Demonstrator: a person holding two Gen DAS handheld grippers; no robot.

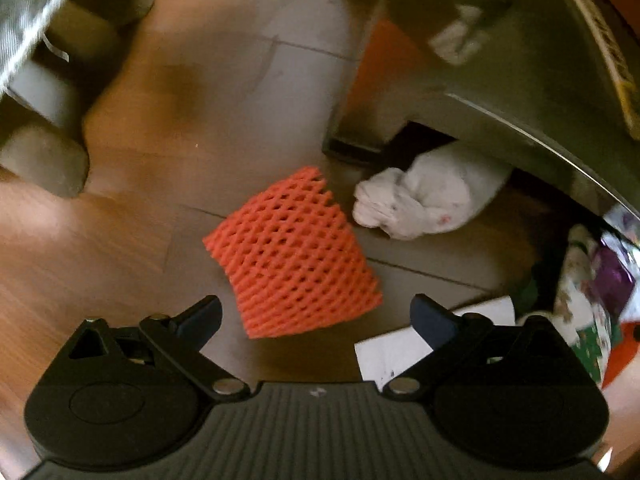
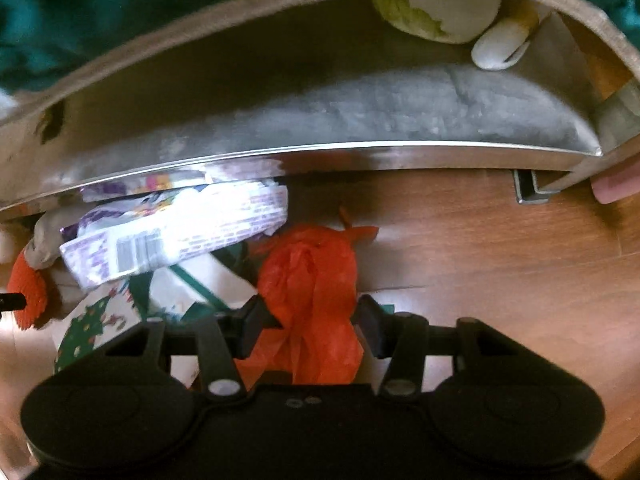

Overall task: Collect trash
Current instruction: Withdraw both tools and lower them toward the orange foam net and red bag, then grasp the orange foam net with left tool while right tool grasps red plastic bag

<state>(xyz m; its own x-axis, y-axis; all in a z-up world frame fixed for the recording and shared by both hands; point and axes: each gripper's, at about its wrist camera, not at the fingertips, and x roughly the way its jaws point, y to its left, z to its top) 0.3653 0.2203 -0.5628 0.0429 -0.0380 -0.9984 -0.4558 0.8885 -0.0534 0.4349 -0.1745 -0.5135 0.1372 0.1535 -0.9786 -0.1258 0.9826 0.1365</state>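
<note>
foam net: orange-red, open diamond mesh
crumpled tissue: white
plastic bag: orange-red
wrapper: white with purple print and a black barcode
printed paper: white with green shapes and coloured dots
floor: brown wood grain
card: white

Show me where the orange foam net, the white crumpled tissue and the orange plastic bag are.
orange foam net (image 1: 294,254), left wrist view, centre of the mesh.
white crumpled tissue (image 1: 420,196), left wrist view, middle of the wad.
orange plastic bag (image 2: 312,276), right wrist view, bunched middle, between the claw fingers.
</note>
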